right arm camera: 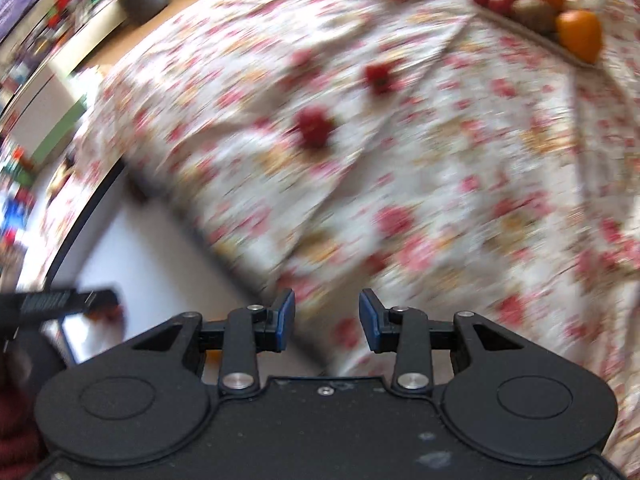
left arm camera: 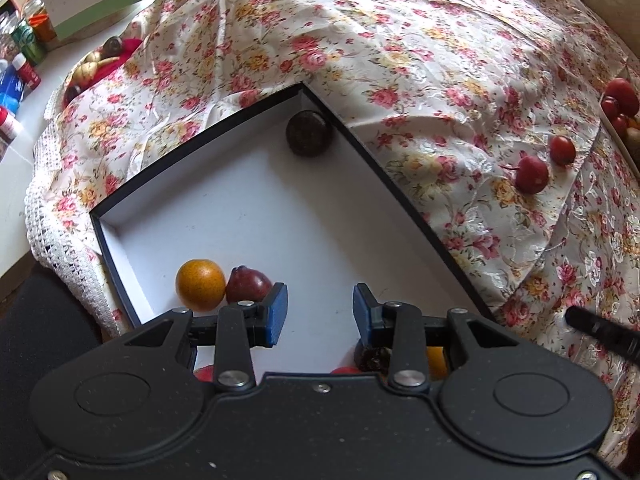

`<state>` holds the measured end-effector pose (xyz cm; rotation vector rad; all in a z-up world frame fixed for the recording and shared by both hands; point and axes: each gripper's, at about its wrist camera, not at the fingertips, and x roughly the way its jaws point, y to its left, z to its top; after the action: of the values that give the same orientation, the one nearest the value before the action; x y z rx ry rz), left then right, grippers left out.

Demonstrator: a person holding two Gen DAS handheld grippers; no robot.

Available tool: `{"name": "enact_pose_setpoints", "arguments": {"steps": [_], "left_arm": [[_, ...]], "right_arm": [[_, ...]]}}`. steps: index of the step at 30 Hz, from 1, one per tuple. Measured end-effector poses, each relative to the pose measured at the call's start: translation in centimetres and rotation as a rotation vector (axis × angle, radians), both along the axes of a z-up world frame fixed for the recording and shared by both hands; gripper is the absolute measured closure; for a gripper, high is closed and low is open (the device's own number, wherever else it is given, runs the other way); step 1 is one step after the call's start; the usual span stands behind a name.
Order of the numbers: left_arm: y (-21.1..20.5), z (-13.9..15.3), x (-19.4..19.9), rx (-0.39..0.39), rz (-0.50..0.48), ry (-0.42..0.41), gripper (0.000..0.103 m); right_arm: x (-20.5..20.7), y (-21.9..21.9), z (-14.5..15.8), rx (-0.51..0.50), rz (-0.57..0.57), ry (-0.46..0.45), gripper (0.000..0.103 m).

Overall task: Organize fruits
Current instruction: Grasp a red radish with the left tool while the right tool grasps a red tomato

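Note:
My left gripper [left arm camera: 320,312] hangs open over the white box [left arm camera: 224,220] with the black rim, nothing between its blue pads. In the box lie a dark brown fruit [left arm camera: 309,133] in the far corner, and an orange [left arm camera: 200,285] touching a dark red fruit [left arm camera: 248,284] near the left wall. More fruit is half hidden under the gripper. Two red fruits [left arm camera: 531,175] [left arm camera: 562,150] lie on the flowered cloth to the right. My right gripper [right arm camera: 327,318] is open and empty above the cloth, by the box's edge. The same two red fruits [right arm camera: 314,126] [right arm camera: 380,76] show blurred ahead of it.
A tray [right arm camera: 516,20] at the far right holds oranges [right arm camera: 580,34] and red fruits. Its red fruits [left arm camera: 621,96] show at the right edge of the left wrist view. Bottles, jars and a green-edged carton [left arm camera: 92,4] stand beyond the cloth at the left.

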<state>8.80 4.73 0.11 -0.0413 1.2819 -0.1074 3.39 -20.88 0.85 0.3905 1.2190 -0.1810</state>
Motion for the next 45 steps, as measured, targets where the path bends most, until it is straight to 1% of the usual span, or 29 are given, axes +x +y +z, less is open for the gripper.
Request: {"name": "enact_pose_setpoints", "arguments": {"steps": [3,6,9,12,16,19,25,28,31,34,36,37,38,40,41,43,45], "left_arm": [[-1.6,0.5,0.2,-0.002,-0.041,-0.004,0.059],[-3.5,1.3,0.4,-0.025,-0.087,-0.013,0.059],[-5.8,2.1,0.9,-0.058,-0.127,-0.029,0.059],[-8.1,2.3,1.9,-0.093,-0.142,-0.029,0.059],[-11.0,2.0,3.7,-0.138,-0.152,-0.017,0.059],[-12.9,1.6,5.3,-0.162,-0.147,-0.025,0.059],[-16.0,0.3,7.7,-0.185,-0.185,-0.039,0.059],[-17.2,-0.6,8.2,-0.167,-0.206,-0.032,0.058],[-18.2,-1.4,8.4,-0.134,-0.216,-0.035,0.058],[-18.9,-1.6,8.4,-0.056,-0.223,-0.090,0.057],[-19.1,-2.0,8.6,-0.034,-0.232,-0.098,0.053],[-19.0,-2.2,8.7,-0.035,-0.230,-0.091,0.052],[-18.9,-2.7,9.0,-0.049,-0.229,-0.057,0.052],[-18.3,-3.9,9.6,-0.104,-0.207,0.020,0.053],[-18.0,-4.3,9.8,-0.128,-0.195,0.040,0.052],[-17.5,-4.3,10.0,-0.158,-0.168,0.036,0.052],[-17.1,-4.1,10.3,-0.183,-0.149,0.031,0.055]], "right_arm": [[0.6,-3.0,-0.3,-0.024,-0.063,0.006,0.064],[1.3,-5.1,-0.6,-0.036,-0.096,0.003,0.064],[2.4,-7.0,-0.5,-0.015,-0.115,-0.016,0.064],[3.5,-8.1,-0.4,0.025,-0.126,-0.049,0.064],[5.4,-9.0,-0.6,0.042,-0.139,-0.091,0.064],[6.5,-9.5,-0.7,0.047,-0.147,-0.112,0.064],[7.5,-10.8,-1.6,0.078,-0.164,-0.108,0.064],[7.9,-11.5,-2.0,0.069,-0.168,-0.109,0.064],[8.5,-12.1,-2.1,0.066,-0.167,-0.115,0.064],[8.9,-12.2,-2.0,0.057,-0.161,-0.130,0.064],[9.3,-12.1,-1.8,0.055,-0.153,-0.141,0.064],[9.5,-12.0,-1.7,0.053,-0.147,-0.146,0.064],[9.8,-11.8,-1.7,0.050,-0.140,-0.150,0.064],[10.4,-11.4,-1.6,0.040,-0.129,-0.156,0.064],[10.8,-11.2,-1.6,0.037,-0.120,-0.160,0.064],[11.6,-10.7,-1.6,0.033,-0.104,-0.170,0.064],[12.5,-10.1,-1.6,0.023,-0.093,-0.174,0.063]]}}
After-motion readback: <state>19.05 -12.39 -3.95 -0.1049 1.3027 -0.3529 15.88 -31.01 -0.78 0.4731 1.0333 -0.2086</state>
